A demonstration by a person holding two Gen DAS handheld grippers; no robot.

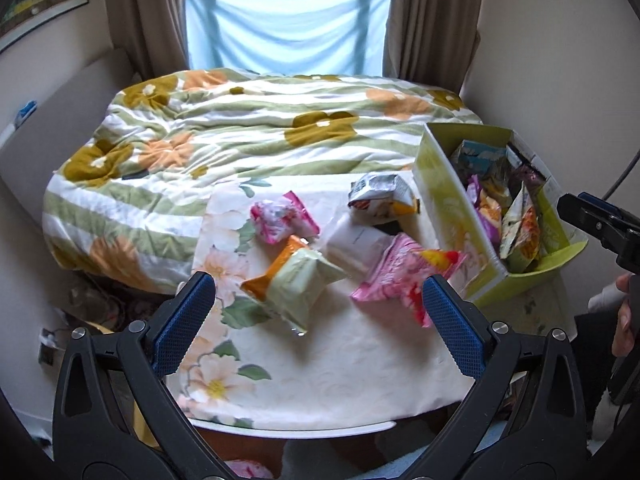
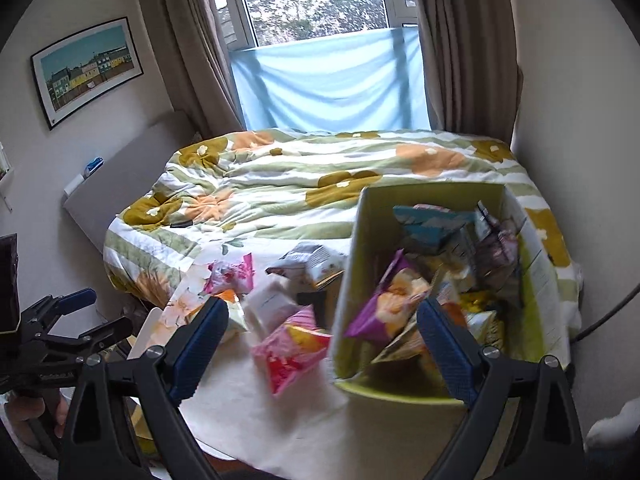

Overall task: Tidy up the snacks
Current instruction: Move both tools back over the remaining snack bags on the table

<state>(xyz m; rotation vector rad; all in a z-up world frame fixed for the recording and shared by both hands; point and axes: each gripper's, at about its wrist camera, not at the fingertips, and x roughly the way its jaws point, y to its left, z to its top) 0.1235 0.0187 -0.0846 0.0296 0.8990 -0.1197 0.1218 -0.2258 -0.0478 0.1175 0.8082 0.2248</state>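
Observation:
Several snack packets lie loose on a table with a floral cloth (image 1: 224, 364): a pale green and orange packet (image 1: 298, 286), a pink packet (image 1: 394, 280), a small pink packet (image 1: 282, 218), a white wrapped pack (image 1: 358, 242) and a silver packet (image 1: 380, 196). A green cardboard box (image 1: 448, 216) at the right holds several packets; it also shows in the right wrist view (image 2: 352, 300). My left gripper (image 1: 320, 320) is open and empty above the green packet. My right gripper (image 2: 322, 342) is open and empty over the box's near corner and the pink packet (image 2: 290, 352).
A bed with a floral duvet (image 1: 240, 136) stands directly behind the table, under a window with brown curtains. The right gripper (image 1: 600, 224) shows at the right edge of the left wrist view, beside the box. The left gripper (image 2: 60, 328) shows at the left of the right wrist view.

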